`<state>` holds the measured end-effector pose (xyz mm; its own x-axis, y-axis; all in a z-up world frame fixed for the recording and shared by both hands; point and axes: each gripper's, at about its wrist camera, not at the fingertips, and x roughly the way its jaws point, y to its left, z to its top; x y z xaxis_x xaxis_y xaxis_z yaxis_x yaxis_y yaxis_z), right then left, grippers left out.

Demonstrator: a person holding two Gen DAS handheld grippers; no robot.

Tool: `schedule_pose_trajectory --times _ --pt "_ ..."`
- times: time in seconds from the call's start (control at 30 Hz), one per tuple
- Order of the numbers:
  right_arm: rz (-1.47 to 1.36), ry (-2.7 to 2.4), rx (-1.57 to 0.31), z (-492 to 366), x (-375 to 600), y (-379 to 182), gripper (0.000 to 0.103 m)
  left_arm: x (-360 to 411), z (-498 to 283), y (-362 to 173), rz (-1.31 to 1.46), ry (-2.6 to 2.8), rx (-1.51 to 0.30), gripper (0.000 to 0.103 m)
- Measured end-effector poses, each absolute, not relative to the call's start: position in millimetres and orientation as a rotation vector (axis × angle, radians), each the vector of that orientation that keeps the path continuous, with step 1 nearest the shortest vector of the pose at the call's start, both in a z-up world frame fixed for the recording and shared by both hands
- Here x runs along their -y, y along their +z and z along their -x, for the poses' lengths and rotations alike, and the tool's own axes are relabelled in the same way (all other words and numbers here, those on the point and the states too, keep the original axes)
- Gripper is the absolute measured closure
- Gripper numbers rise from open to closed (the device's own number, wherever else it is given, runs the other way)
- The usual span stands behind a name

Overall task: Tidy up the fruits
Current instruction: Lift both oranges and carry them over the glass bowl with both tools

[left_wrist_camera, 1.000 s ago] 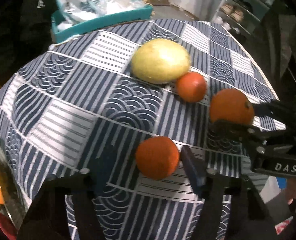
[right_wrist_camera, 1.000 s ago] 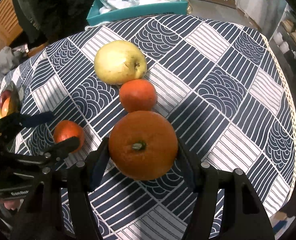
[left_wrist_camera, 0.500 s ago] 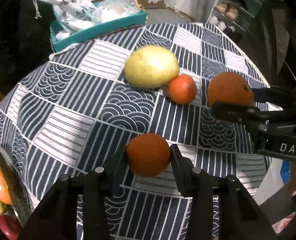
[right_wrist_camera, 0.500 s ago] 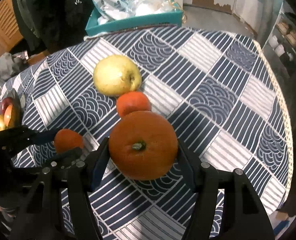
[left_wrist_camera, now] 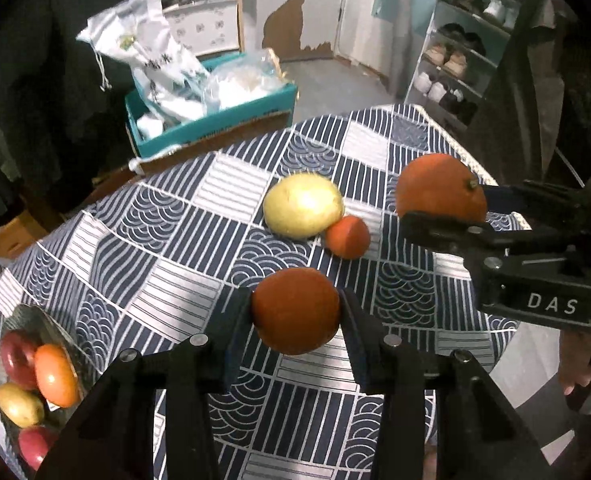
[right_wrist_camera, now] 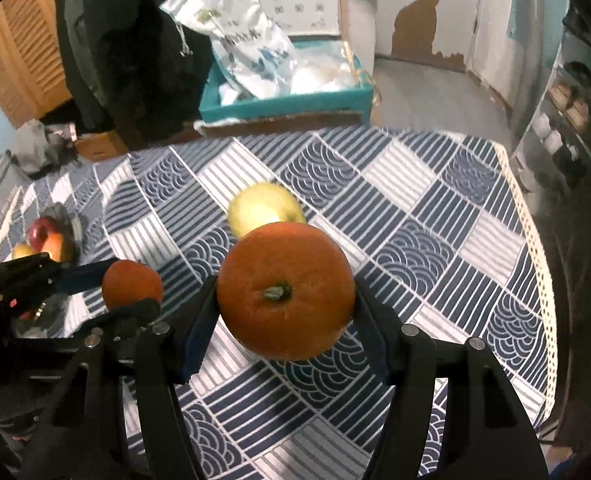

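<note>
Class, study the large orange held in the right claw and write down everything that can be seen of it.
The large orange is round, deep orange, with dimpled peel and a small greenish-brown stem button facing the right wrist camera. It looks whole and unpeeled. The right claw is shut on it, one dark pad pressing each side, and it hangs clear above the blue-and-white patterned tablecloth. Nothing else touches it. From the left wrist camera it appears side-on with the stem to the right. It partly hides the yellow fruit behind it.
</note>
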<state>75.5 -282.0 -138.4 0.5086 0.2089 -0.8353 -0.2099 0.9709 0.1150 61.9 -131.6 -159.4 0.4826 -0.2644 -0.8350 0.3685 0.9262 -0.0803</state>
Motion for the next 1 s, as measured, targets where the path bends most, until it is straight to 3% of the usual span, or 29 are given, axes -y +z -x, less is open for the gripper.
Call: schedule_pose_trajectory --times 1.0 --pt "0.025 0.378 -0.728 -29.0 260.0 -30.3 0.039 70.3 -23.2 -47.1 -0.003 -0.369 -0.774 0.059"
